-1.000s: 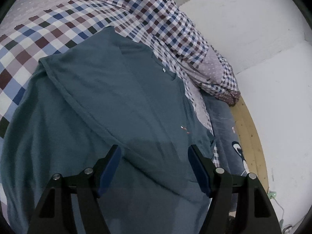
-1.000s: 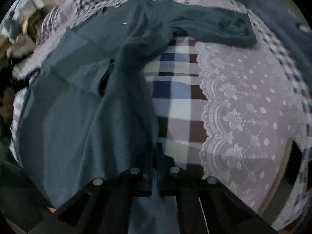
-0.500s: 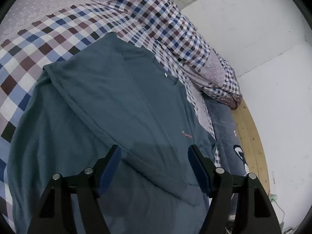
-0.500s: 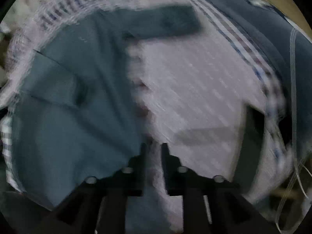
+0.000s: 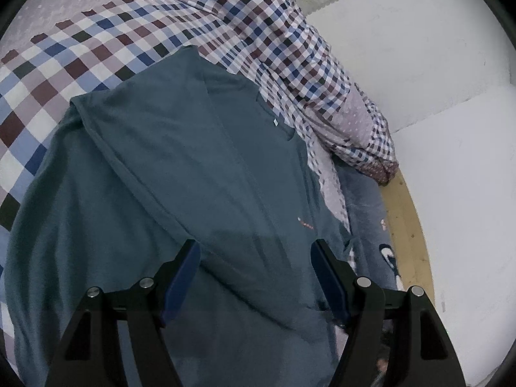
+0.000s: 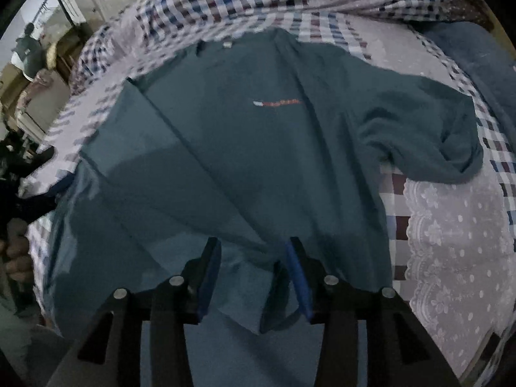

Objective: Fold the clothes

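Both claws hover with jaws spread and nothing held: the left gripper (image 5: pixel 254 271) at six o'clock in its view, the right gripper (image 6: pixel 254 267) likewise. Beyond them the soft teal cotton T-shirt (image 6: pixel 258 161) lies on the checked patchwork quilt (image 5: pixel 64 54), one side folded inward, one sleeve (image 6: pixel 429 129) loose at three o'clock. It looks limp and light; pinch a hem or sleeve edge.

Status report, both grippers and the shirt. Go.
Left gripper open, empty. Right gripper open, empty. Teal shirt flat on checked quilt, one side folded in, one sleeve out. Nothing obstructing.
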A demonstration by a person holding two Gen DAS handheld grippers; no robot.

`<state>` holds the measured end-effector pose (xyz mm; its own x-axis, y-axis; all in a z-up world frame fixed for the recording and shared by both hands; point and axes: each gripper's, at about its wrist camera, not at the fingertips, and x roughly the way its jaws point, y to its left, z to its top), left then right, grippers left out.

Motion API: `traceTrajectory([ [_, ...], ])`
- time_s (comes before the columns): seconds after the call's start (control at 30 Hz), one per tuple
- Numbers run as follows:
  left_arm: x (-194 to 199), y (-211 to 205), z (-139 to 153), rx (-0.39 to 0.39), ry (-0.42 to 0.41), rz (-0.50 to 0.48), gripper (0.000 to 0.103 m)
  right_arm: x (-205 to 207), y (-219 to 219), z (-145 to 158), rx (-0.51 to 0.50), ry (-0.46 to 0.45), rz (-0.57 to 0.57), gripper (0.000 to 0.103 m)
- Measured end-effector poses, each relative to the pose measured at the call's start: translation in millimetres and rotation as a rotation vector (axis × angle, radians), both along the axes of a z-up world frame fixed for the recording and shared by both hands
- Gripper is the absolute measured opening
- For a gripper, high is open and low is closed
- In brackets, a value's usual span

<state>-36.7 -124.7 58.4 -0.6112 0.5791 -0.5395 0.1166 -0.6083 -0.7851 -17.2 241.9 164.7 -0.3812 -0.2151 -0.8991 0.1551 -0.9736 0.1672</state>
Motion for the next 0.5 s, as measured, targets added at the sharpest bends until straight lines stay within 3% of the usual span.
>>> traceTrajectory([
  [0.07,-0.5,-0.4,-0.8,0.01,-0.003,0.002,0.074,2.1,-6.8,-8.0,0.0,-0.011,0.043,0.046],
  [0.13,-1.1,-0.8,-1.7,0.02,-0.005,0.004,0.074,15.7,-9.7,-5.9,-0.013,-0.024,0.089,0.039],
  [0.17,-1.4,-0.8,-2.4,0.02,-0.007,0.002,0.074,23.4,-10.9,-4.1,-0.02,-0.03,0.112,0.018],
  [0.2,-1.4,-0.8,-2.0,0.02,-0.006,0.003,0.074,31.0,-12.1,-2.2,-0.027,-0.036,0.136,0.008],
  [0.43,-1.5,0.0,0.2,0.023,-0.004,0.004,0.074,84.7,-20.4,10.5,-0.076,-0.079,0.299,0.013],
  [0.47,-1.4,0.4,0.2,0.023,-0.004,0.003,0.074,92.3,-21.6,12.3,-0.083,-0.085,0.322,0.019],
  [0.5,-1.4,0.9,0.3,0.023,-0.004,0.002,0.074,100.0,-22.8,14.1,-0.09,-0.091,0.345,0.032],
])
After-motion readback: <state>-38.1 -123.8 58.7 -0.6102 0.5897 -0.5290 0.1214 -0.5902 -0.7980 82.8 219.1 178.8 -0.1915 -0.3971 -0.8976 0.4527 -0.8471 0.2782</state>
